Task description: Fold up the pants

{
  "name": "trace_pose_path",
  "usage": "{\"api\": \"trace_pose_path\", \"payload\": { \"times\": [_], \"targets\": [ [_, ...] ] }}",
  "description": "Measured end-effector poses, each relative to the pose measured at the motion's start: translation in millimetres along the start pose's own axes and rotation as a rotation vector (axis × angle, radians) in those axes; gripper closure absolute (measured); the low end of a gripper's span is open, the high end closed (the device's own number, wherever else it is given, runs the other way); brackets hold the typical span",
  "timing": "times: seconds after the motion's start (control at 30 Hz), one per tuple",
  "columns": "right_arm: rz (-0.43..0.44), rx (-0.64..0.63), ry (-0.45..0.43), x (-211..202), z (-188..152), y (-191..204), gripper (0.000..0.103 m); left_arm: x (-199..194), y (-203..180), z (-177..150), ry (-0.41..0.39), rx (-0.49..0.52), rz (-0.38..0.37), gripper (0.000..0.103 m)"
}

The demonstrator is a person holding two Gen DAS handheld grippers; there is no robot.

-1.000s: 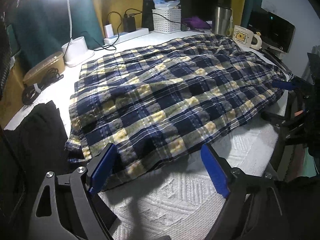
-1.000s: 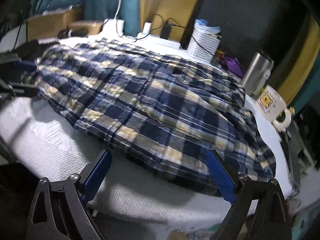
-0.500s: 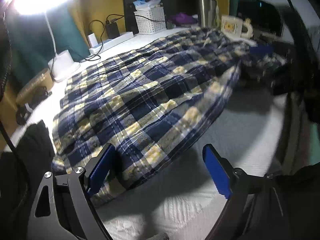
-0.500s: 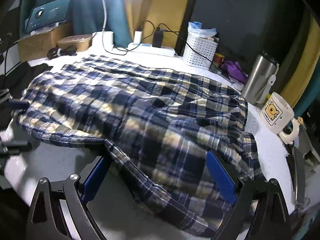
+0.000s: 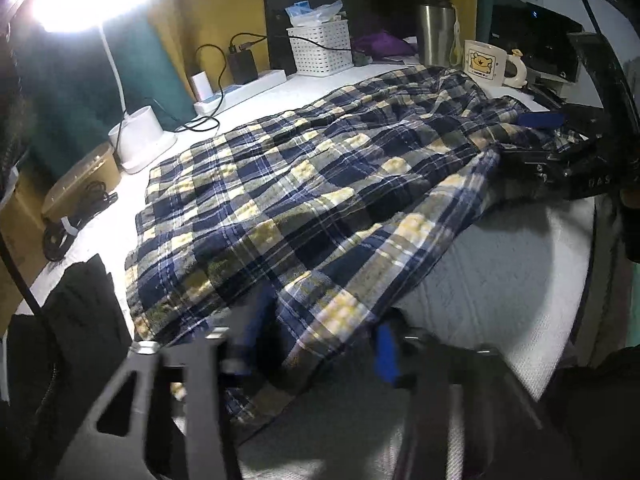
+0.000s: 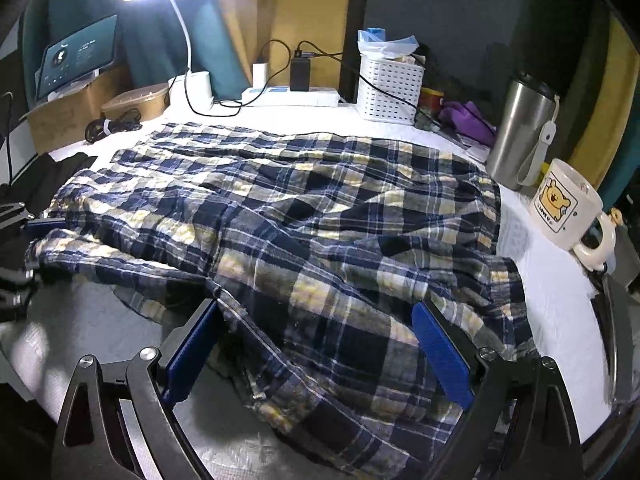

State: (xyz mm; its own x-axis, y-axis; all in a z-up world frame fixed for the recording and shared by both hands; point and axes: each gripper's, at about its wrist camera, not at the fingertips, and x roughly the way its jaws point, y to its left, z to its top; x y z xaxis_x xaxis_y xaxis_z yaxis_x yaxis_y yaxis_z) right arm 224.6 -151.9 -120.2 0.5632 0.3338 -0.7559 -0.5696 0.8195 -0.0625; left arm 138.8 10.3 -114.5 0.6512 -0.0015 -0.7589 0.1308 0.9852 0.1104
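Note:
Blue, yellow and white plaid pants [image 5: 320,184] lie spread over a white textured cover [image 5: 500,272]. My left gripper [image 5: 316,344] is at their near hem. Its jaws are closing, blurred, with a fold of the plaid cloth between the blue pads. They still stand apart. My right gripper [image 6: 316,350] is wide open, and the pants' [image 6: 304,240] rumpled near edge lies between its fingers [image 6: 440,356]. Each gripper shows in the other's view: the right gripper [image 5: 532,138] at the far right end of the pants, the left gripper [image 6: 36,248] at the left end.
Along the back stand a lit desk lamp [image 5: 140,136], a power strip [image 6: 292,96], a white basket [image 6: 390,88], a steel tumbler [image 6: 520,132] and a bear mug [image 6: 564,208]. A black garment [image 5: 76,320] and a coiled cable [image 5: 76,216] lie at the left.
The left jaws have narrowed around the pants' near hem. Both grippers slid in onto the cloth's front edge, which now lies between the right fingers and is more rumpled.

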Motion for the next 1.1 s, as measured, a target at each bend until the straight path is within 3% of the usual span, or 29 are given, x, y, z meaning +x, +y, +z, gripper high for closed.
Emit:
{"api": "trace_pose_path", "payload": {
  "times": [0.07,0.1,0.23,0.37,0.47,0.5,0.7,0.77,0.9,0.97,1.1],
  "targets": [
    [-0.002,-0.014,-0.012,-5.4,-3.7,4.8,0.007,-6.0,0.8,4.3,-0.014,-0.008,-0.005,0.089],
    [-0.004,-0.022,-0.017,-7.3,-5.5,7.8,0.007,-9.6,1.5,6.7,-0.025,-0.012,-0.002,0.090],
    [0.016,-0.091,-0.024,-13.2,-20.5,29.6,0.007,-22.2,6.8,15.5,-0.056,-0.027,-0.025,0.090],
    [-0.022,-0.150,0.009,-4.6,-38.7,41.3,0.007,-29.1,10.6,17.3,-0.068,-0.044,-0.024,0.090],
    [-0.054,-0.140,-0.032,-7.7,-44.0,34.7,0.007,-36.7,13.5,18.1,-0.089,-0.058,-0.019,0.090],
    [-0.082,-0.140,-0.046,-8.4,-44.3,30.6,0.007,-39.2,13.8,18.7,-0.098,-0.059,-0.015,0.094],
    [-0.168,-0.064,-0.053,-6.9,-49.0,-9.4,0.009,-45.8,19.0,23.2,-0.135,-0.074,0.023,0.098],
    [-0.187,-0.036,-0.048,-10.0,-51.4,-24.4,0.020,-43.9,19.8,22.3,-0.136,-0.077,0.034,0.098],
    [-0.196,0.017,-0.026,-14.8,-55.9,-49.4,0.061,-31.5,20.3,14.3,-0.116,-0.064,0.067,0.098],
    [-0.201,0.027,-0.027,-18.2,-55.6,-55.7,0.075,-20.4,18.8,7.9,-0.094,-0.052,0.075,0.096],
    [-0.178,0.064,-0.084,-37.9,-47.6,-65.1,0.087,2.9,16.0,-3.5,-0.043,-0.003,0.158,0.092]
  ]
}}
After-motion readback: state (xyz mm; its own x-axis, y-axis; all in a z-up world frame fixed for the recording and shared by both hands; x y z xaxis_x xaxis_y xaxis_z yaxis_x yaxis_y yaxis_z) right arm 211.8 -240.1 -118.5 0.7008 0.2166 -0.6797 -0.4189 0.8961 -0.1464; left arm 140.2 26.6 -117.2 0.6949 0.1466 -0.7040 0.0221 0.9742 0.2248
